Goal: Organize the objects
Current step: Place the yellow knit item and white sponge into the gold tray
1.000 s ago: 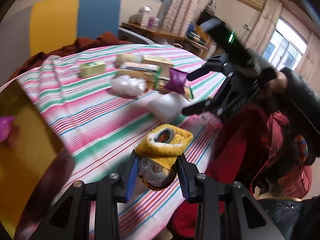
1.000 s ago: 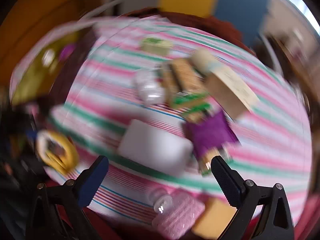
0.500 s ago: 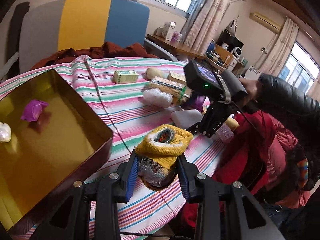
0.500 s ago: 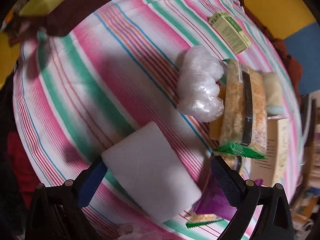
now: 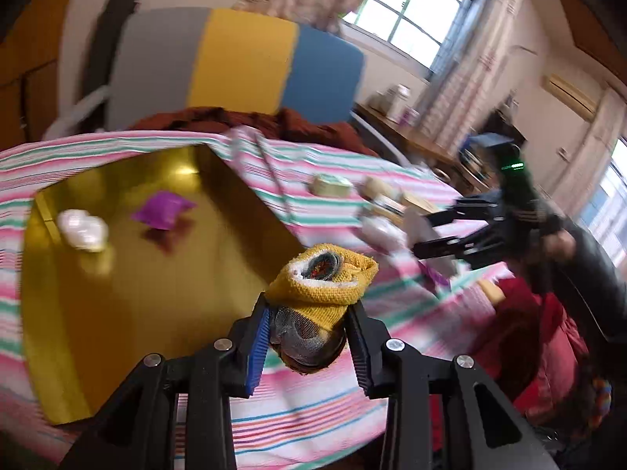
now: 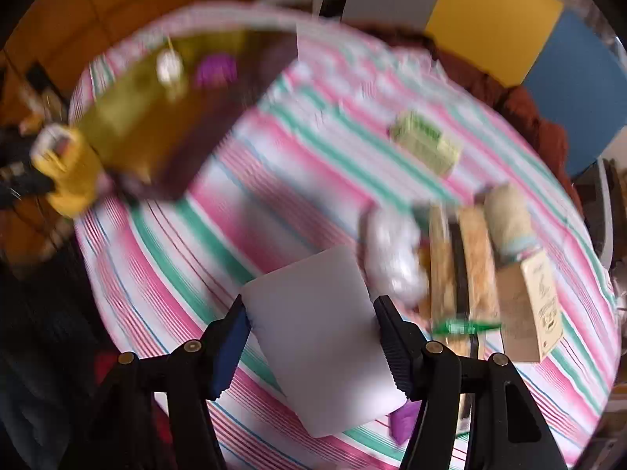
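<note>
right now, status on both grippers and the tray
Left gripper shut on yellow bundle beside gold tray. Right gripper closing on white block. Nothing blocking.

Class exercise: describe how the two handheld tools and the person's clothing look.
Each tool, left tool and right tool, has black angular fingers with silver bolts and ribbed blue pads. The right tool's body carries a green light. The person wears a dark sleeve over red clothing.

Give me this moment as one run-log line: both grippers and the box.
left gripper: shut on yellow knitted sock bundle | right gripper: closing around white foam block | gold box: purple packet, white bag inside
</note>
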`<act>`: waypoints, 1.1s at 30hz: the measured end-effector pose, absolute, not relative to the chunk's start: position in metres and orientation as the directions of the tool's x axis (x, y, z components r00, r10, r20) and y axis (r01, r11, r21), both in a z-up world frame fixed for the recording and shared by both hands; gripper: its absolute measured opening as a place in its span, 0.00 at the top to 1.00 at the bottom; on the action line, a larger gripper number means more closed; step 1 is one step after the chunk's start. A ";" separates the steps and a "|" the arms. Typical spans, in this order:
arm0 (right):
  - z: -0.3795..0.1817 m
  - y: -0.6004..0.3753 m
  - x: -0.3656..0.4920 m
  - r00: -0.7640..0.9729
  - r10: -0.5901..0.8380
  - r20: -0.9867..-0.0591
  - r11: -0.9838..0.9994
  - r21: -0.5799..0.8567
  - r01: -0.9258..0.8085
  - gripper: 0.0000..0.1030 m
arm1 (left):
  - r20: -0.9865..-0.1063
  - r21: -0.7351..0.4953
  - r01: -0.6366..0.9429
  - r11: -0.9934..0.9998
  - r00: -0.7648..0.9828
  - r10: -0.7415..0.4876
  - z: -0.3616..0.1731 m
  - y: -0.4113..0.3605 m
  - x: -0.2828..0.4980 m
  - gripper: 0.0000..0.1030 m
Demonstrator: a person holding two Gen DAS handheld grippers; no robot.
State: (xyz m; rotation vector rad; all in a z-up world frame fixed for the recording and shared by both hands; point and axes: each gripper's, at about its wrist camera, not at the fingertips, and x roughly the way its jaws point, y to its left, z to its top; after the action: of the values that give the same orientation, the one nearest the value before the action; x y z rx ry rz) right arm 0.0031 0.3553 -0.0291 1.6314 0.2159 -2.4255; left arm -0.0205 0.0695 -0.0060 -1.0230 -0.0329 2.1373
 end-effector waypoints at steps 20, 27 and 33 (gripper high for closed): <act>0.004 0.199 -0.085 -0.528 -0.471 -0.707 -0.872 0.466 0.153 0.04 | -0.706 -0.227 -0.170 -0.959 -0.649 0.283 -0.018 -0.051 -0.062 0.33; 0.001 0.202 -0.061 -0.558 -0.379 -0.738 -0.917 0.380 0.120 0.04 | -0.686 -0.215 -0.199 -0.956 -0.666 0.293 -0.008 -0.037 -0.054 0.33; 0.009 0.209 -0.032 -0.623 -0.268 -0.734 -0.956 0.282 0.079 0.02 | -0.686 -0.187 -0.249 -0.950 -0.659 0.308 -0.002 -0.016 -0.044 0.33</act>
State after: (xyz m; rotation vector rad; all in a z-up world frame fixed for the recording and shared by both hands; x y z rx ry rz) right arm -0.0322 0.2093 0.0093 1.2523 -0.3305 -2.6470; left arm -0.0439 -0.0157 -0.0021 -1.0997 -0.1090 2.6099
